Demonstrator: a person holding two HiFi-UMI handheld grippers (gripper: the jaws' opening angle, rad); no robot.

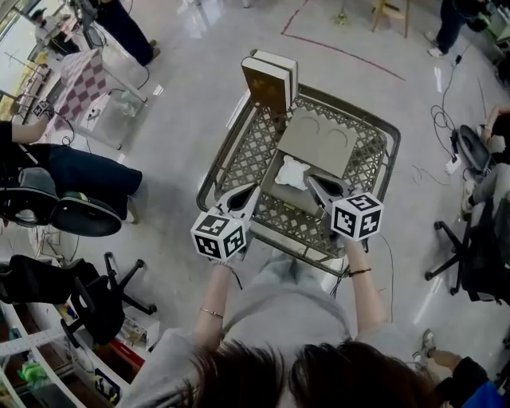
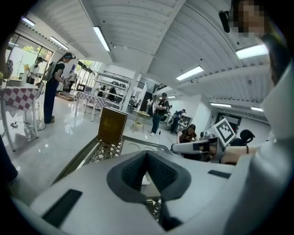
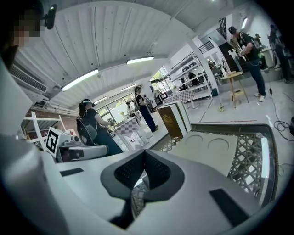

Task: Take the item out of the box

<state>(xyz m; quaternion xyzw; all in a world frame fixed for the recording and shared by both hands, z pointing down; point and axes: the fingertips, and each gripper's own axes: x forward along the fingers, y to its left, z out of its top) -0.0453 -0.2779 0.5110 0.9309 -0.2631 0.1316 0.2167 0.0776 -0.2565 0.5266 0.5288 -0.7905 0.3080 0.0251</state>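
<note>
A metal lattice basket (image 1: pixel 374 116) holds a flat grey box (image 1: pixel 317 142) with two round hollows in its tray. The box's brown lid (image 1: pixel 268 81) stands upright at the far end. A white crumpled item (image 1: pixel 292 173) lies at the box's near end. My left gripper (image 1: pixel 253 190) is shut, its tips just left of the item. My right gripper (image 1: pixel 310 180) is shut, its tips at the item's right edge; I cannot tell if they touch it. In the left gripper view the left gripper (image 2: pixel 146 154) points at the lid (image 2: pixel 111 125). In the right gripper view the right gripper (image 3: pixel 144 153) points over the tray (image 3: pixel 216 145).
The basket stands on a shiny grey floor. Office chairs stand at the left (image 1: pixel 78 215) and right (image 1: pixel 470 256). A checkered table (image 1: pixel 84 84) stands at the far left, a wooden stool (image 1: pixel 389 11) at the back. Other people stand and sit around the room.
</note>
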